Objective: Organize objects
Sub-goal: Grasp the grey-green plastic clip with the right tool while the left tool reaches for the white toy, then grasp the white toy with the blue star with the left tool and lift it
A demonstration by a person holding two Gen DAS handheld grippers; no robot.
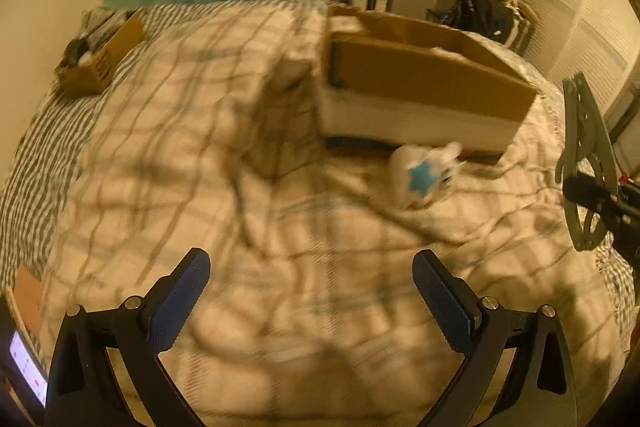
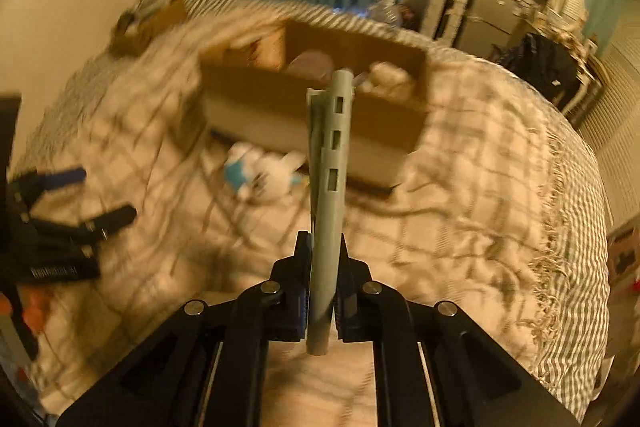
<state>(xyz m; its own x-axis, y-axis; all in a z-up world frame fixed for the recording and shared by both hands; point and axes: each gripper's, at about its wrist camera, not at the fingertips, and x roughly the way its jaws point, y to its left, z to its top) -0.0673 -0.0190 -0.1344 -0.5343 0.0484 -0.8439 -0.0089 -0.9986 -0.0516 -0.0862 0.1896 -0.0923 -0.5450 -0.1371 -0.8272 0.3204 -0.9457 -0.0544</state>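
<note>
**Grey slotted piece clamped, box on the bed half filled**

A large cardboard box sits open on the checked blanket covering the bed. Inside it, from my right wrist view, I make out a pale rounded thing and a whitish soft thing against the far wall; blur keeps me from naming them. A smaller cardboard box stands well apart at the far left corner of the bed, with dark items inside that I cannot identify.

My right hand-held gripper has its jaws closed tight on a long grey plastic piece with three rectangular slots along its side. The piece juts forward past the fingertips, its far end lined up in the picture with the big box's near wall.

My left hand-held gripper hangs above the blanket with its jaws spread wide and nothing between its blue pads.

A white plush toy with a blue star mark lies on the blanket just in front of the large box, untouched by either hand-held gripper.
</note>
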